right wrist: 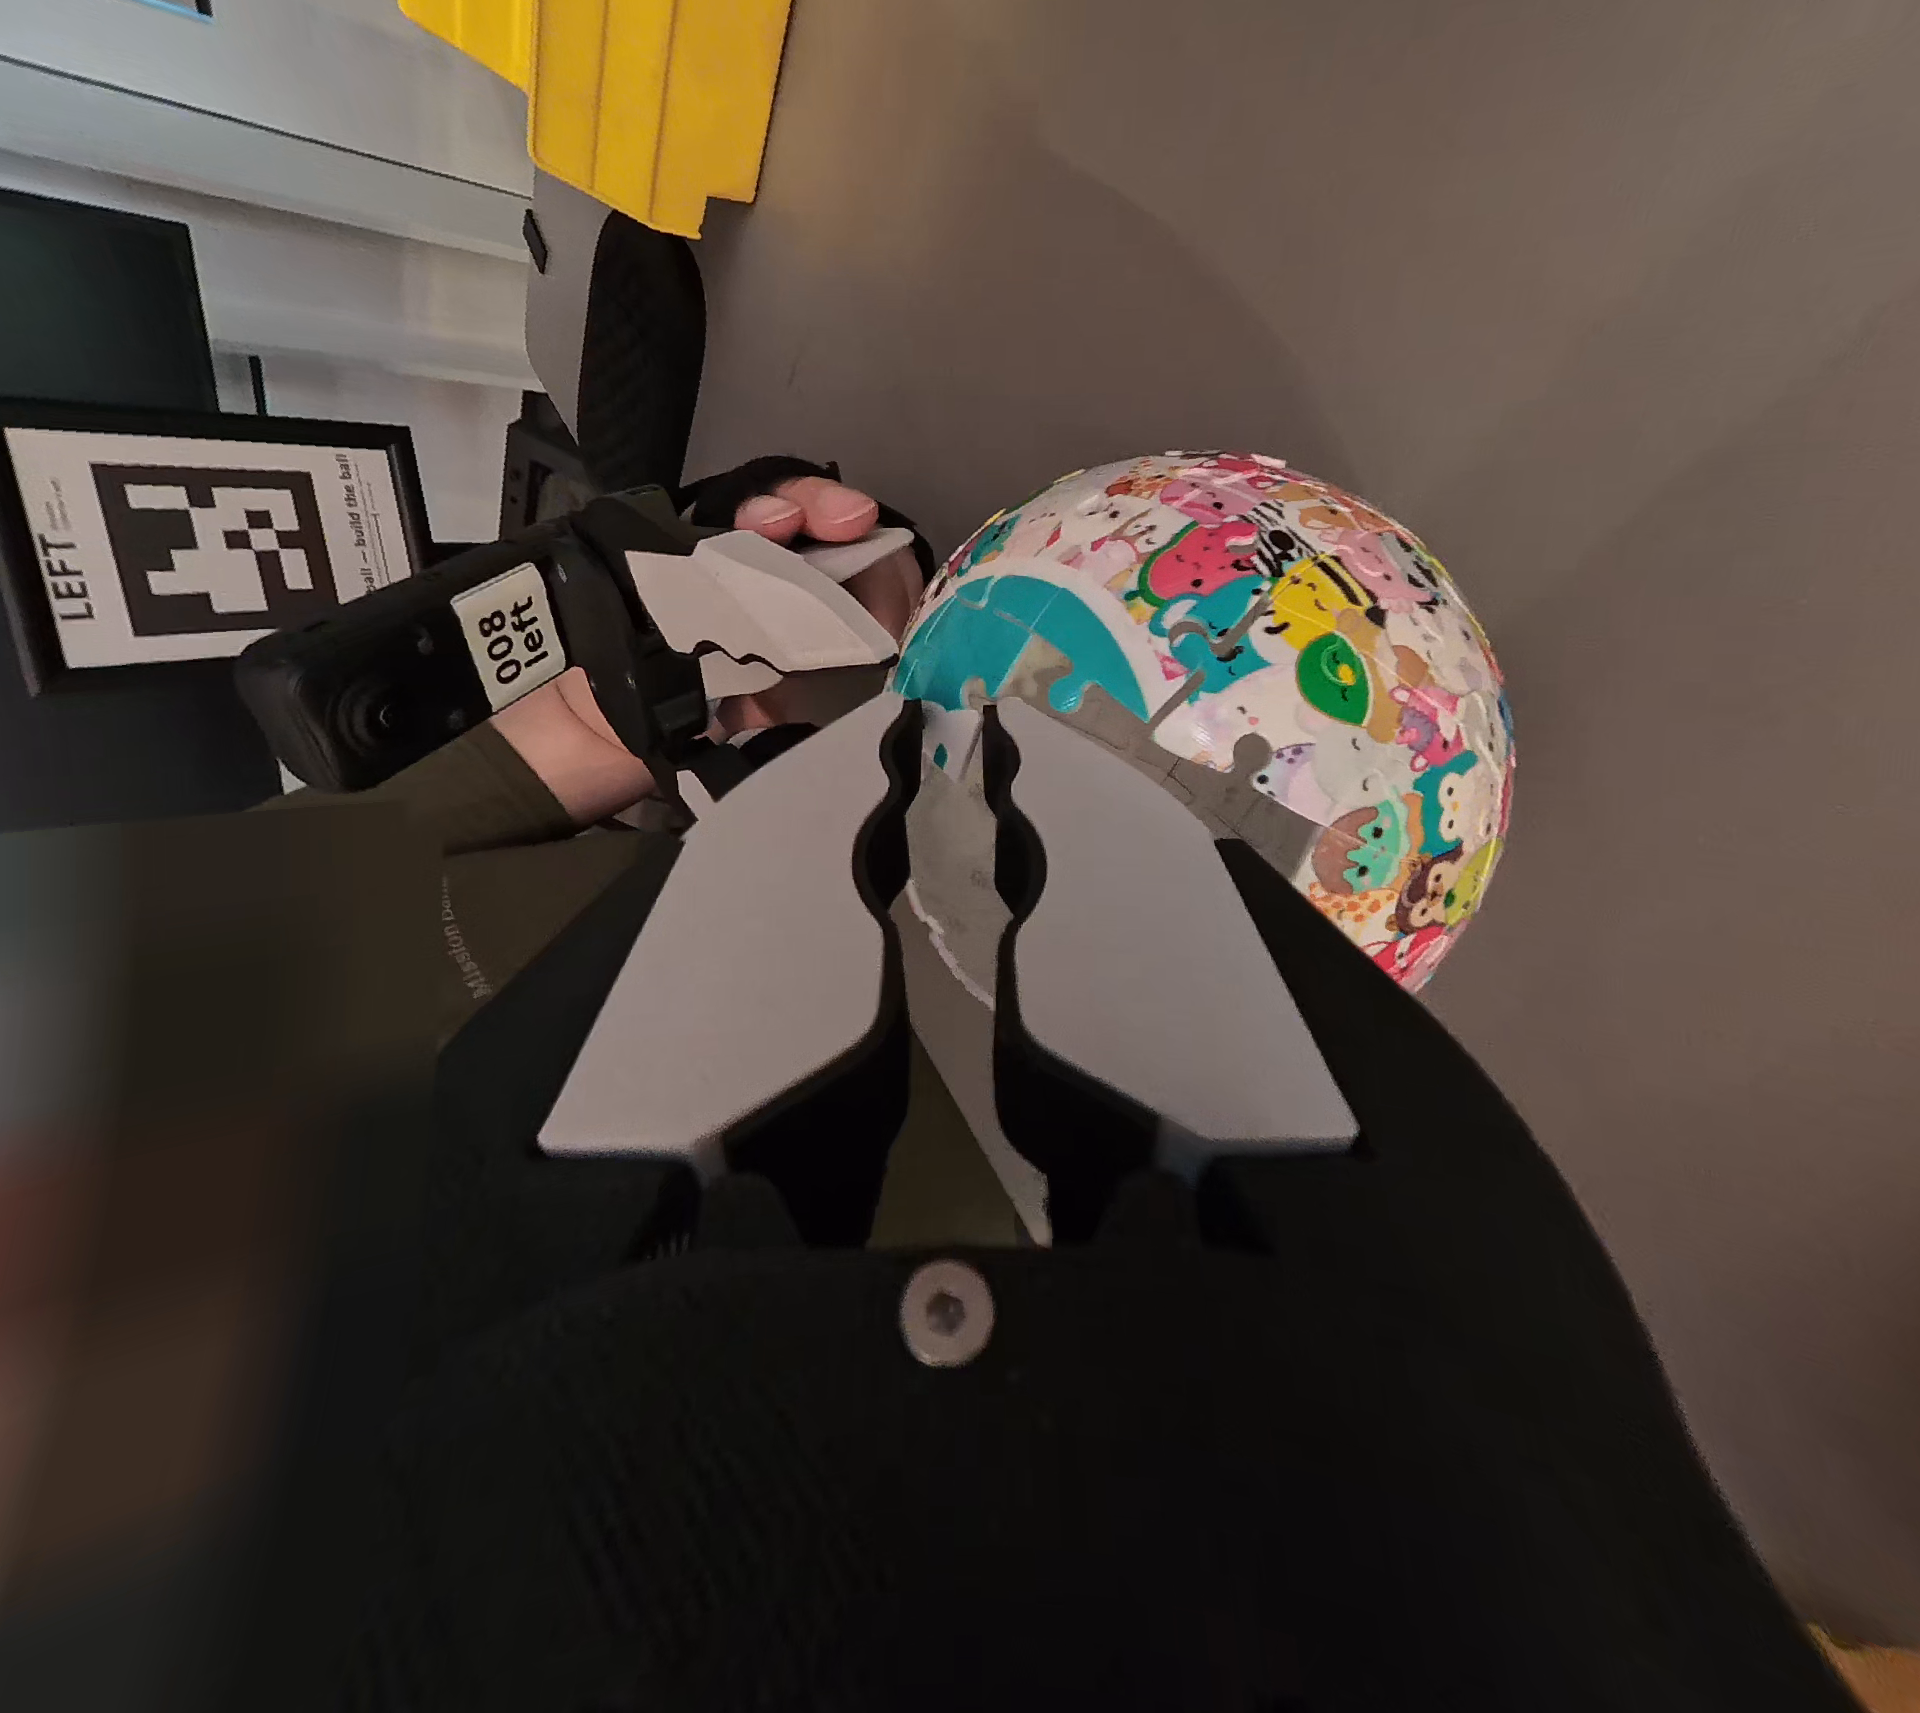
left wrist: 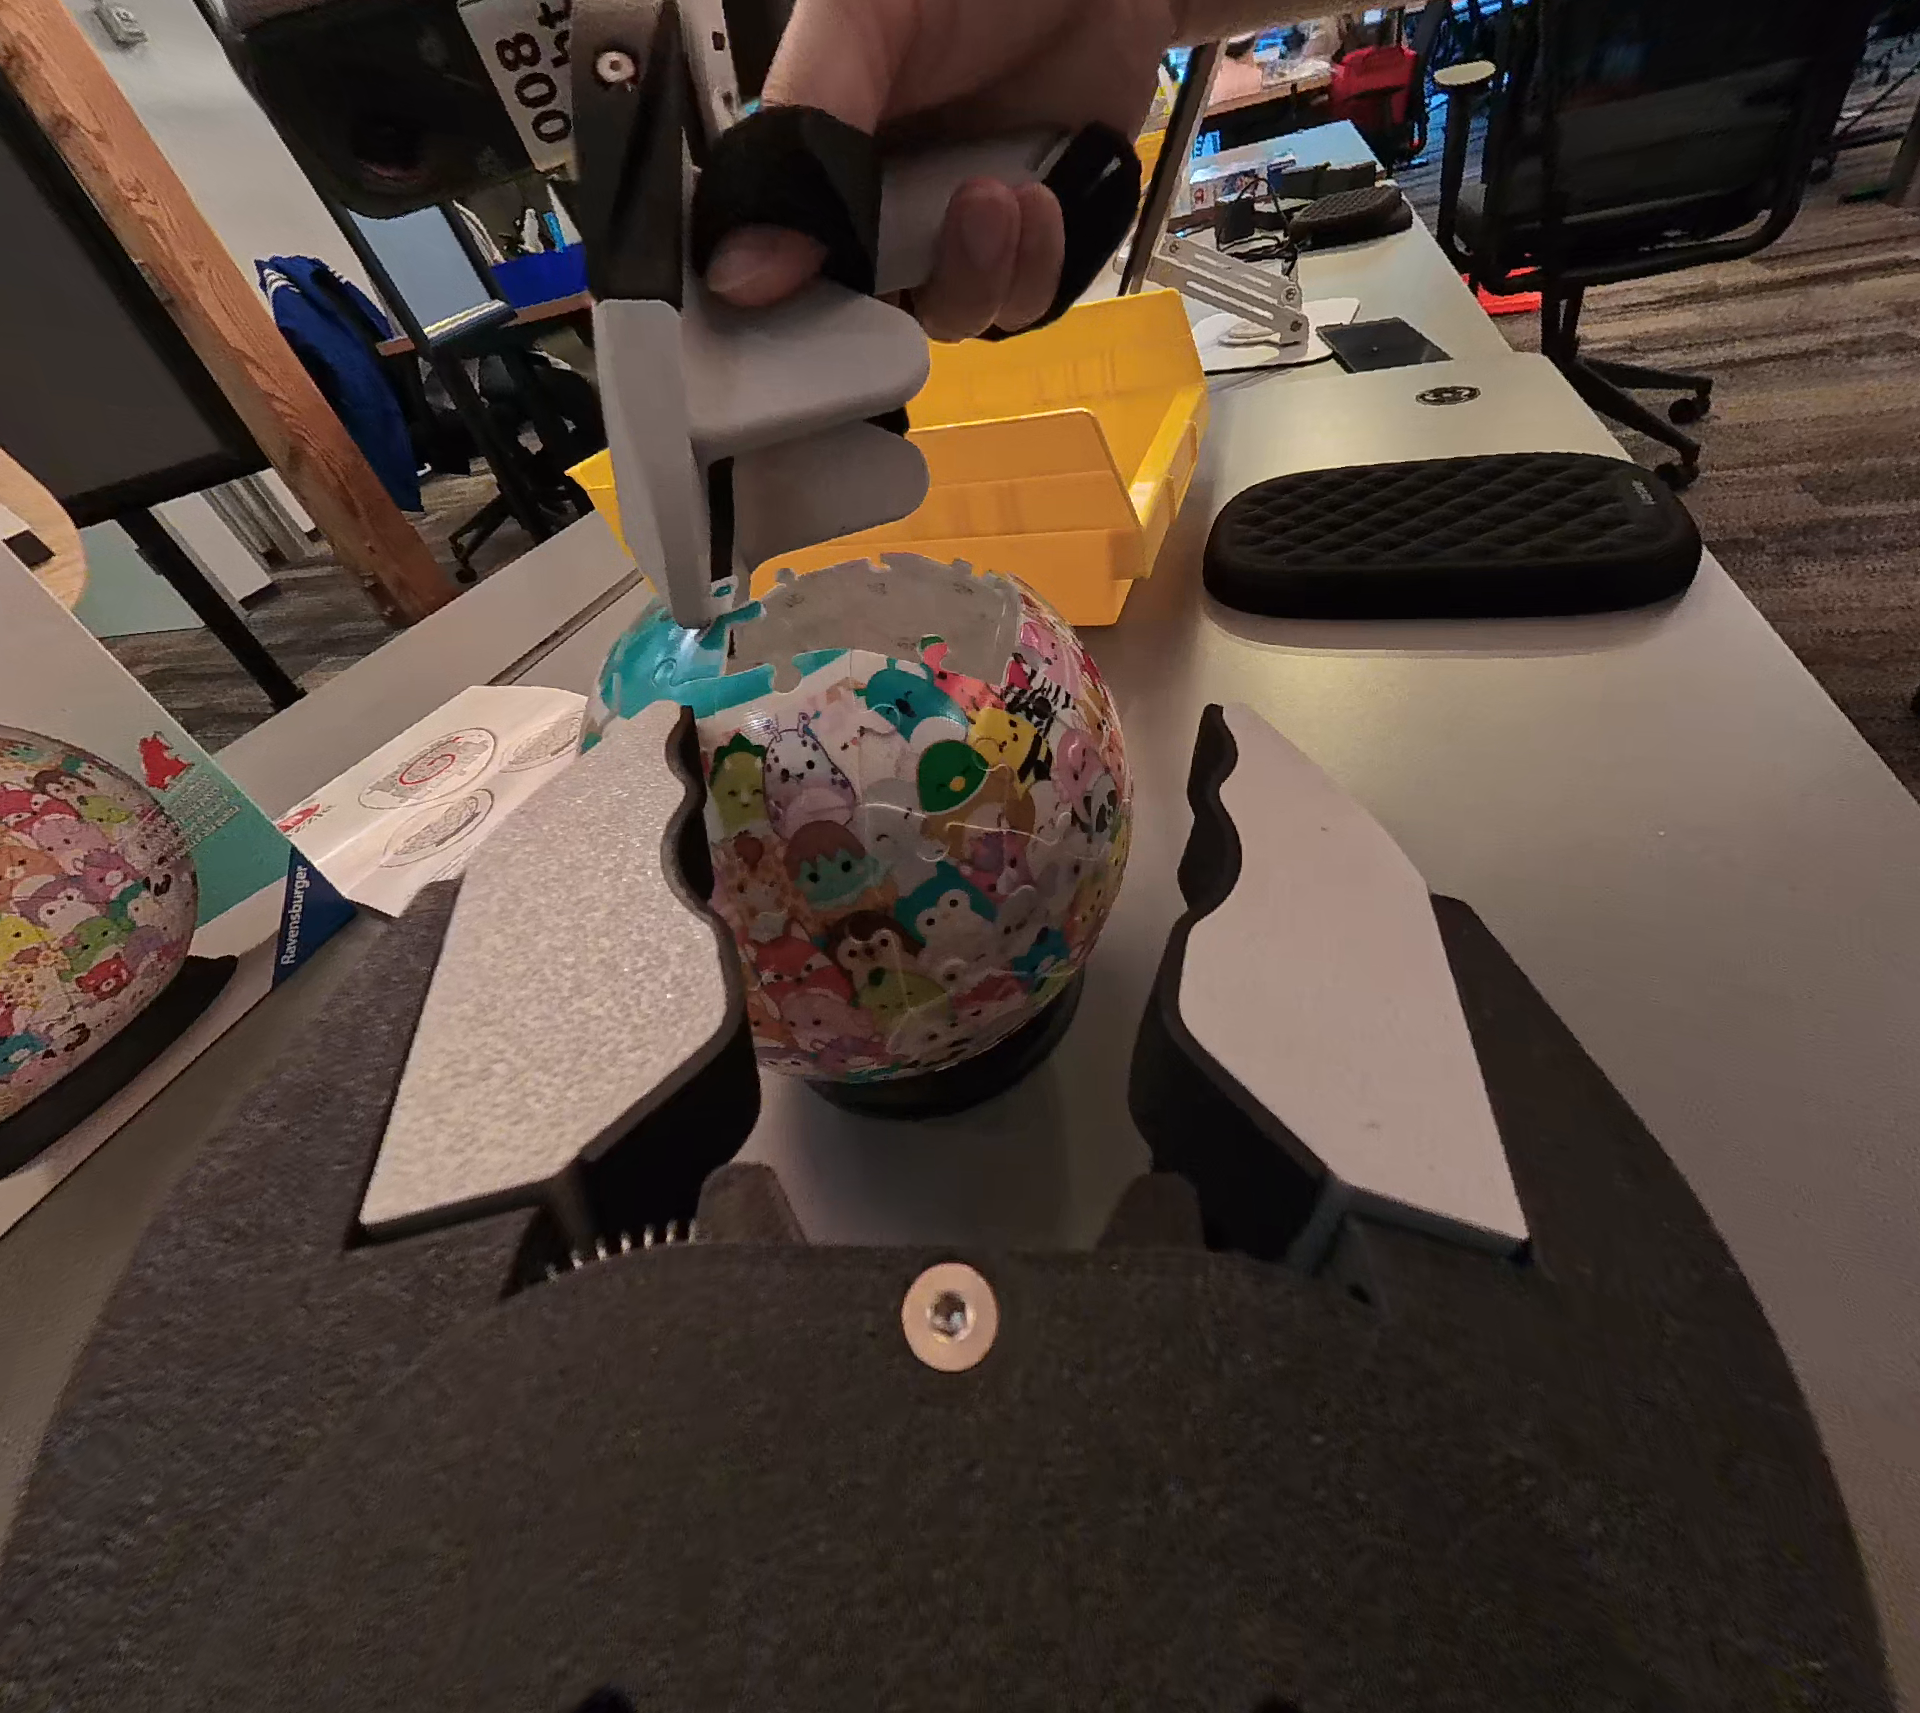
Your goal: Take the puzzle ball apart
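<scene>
The puzzle ball [left wrist: 935, 832], covered in colourful cartoon animals, stands on a black ring stand [left wrist: 935, 1076] on the grey table. Its top is open with a jagged rim, and the pale inside [left wrist: 894, 614] shows. My left gripper [left wrist: 951, 728] is open, with one finger at each side of the ball; the left finger [left wrist: 582, 936] overlaps its side. My right gripper [left wrist: 717, 603] comes down from above, held by a hand. In the right wrist view it [right wrist: 945, 713] is shut on a white-backed puzzle piece [right wrist: 951, 842] at the ball's [right wrist: 1299, 676] teal rim.
A yellow bin [left wrist: 1049, 458] and a black quilted pad [left wrist: 1455, 531] lie behind the ball. The puzzle box [left wrist: 104, 884] and an instruction sheet [left wrist: 447, 780] lie to the left. A framed marker card [right wrist: 208, 541] stands beyond the left gripper [right wrist: 831, 614]. Office chairs stand past the table's right edge.
</scene>
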`<state>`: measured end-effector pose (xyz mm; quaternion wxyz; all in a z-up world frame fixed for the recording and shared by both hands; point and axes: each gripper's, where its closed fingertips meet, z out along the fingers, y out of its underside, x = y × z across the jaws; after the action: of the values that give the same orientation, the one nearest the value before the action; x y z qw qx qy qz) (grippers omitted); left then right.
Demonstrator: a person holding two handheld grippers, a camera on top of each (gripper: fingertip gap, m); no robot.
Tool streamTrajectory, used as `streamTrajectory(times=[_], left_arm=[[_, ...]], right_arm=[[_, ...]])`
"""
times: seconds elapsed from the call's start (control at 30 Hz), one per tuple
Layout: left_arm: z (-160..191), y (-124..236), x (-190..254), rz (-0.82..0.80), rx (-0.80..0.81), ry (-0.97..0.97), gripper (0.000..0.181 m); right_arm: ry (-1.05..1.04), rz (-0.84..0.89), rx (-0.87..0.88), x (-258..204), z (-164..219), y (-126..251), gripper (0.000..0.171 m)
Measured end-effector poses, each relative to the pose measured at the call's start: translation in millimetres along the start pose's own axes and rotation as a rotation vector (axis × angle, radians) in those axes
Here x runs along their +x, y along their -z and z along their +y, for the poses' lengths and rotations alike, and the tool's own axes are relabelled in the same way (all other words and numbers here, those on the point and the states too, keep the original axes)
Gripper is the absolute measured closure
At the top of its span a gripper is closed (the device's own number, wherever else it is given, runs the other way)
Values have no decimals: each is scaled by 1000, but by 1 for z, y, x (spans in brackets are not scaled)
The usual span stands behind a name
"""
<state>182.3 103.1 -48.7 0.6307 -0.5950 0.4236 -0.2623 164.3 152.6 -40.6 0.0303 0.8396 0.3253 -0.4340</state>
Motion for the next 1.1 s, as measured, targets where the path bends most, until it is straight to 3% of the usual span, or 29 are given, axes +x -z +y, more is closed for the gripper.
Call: streamTrajectory(times=[0.3,0.47,0.67,0.93,1.1], left_arm=[[-1,0,0,8,6,18,93],[-1,0,0,8,7,20,93],[-2,0,1,11,10,16,93],[-2,3,-1,3,13,27,94],[-9,22,-14,-19,40,129,93]], right_arm=[[298,102,14,1,-1,0,157],[288,97,33,1,-1,0,157],[96,10,55,0,1,0,158],[124,40,97,-3,-1,11,155],[110,76,60,-1,10,12,150]])
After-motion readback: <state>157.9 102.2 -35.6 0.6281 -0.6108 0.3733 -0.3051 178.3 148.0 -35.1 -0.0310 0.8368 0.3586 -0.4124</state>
